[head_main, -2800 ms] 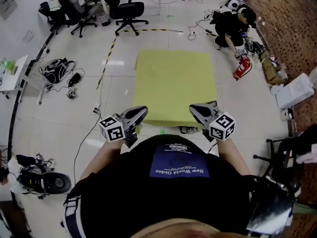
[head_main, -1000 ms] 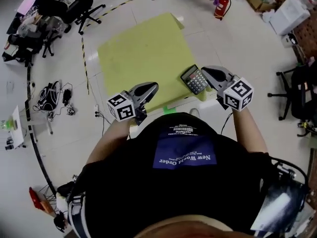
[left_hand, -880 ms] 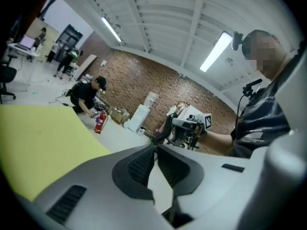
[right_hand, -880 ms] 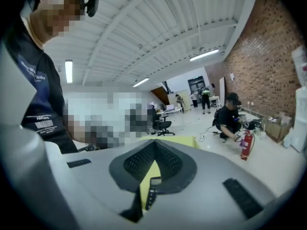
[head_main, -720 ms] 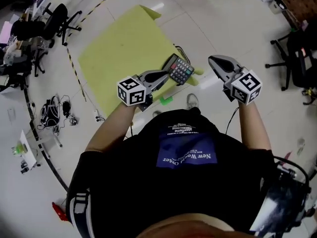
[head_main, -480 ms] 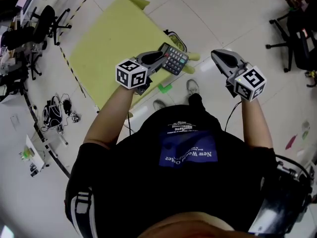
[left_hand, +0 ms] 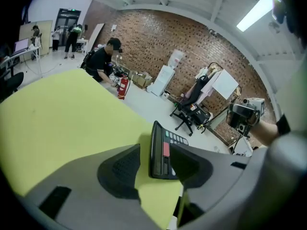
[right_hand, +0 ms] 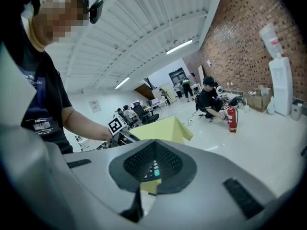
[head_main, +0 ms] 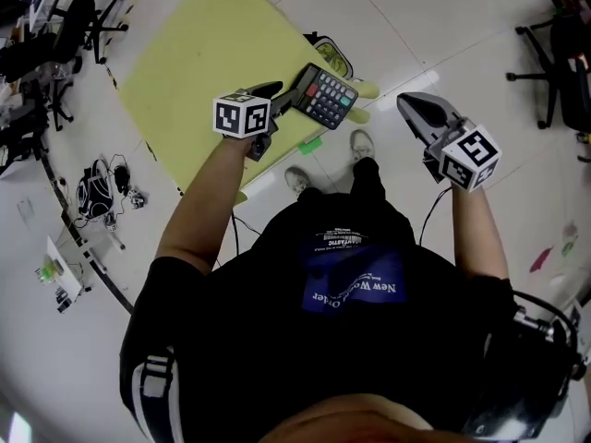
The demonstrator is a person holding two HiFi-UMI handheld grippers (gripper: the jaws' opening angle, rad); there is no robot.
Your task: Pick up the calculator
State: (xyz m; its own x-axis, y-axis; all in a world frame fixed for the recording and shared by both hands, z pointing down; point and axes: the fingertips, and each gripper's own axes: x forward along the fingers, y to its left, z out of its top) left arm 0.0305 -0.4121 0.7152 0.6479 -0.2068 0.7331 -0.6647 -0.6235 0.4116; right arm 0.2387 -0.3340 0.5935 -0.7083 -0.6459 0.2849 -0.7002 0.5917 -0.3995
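calculator [head_main: 325,96] between left gripper's [left_hand: 155,152] just-opened jaws

A yellow-green table top [head_main: 199,58] is seen from above, over a pale tiled floor [head_main: 443,26]. Black office chairs [head_main: 74,21] are grouped beyond the table's left corner. A bag with tangled cables [head_main: 100,181] is left on the floor off its near left edge. A green tape mark [head_main: 309,144] is stuck to the floor by the near edge. Against a brick wall [left_hand: 182,42], a person in black [left_hand: 103,61] is crouched beside a red fire extinguisher [left_hand: 123,86].
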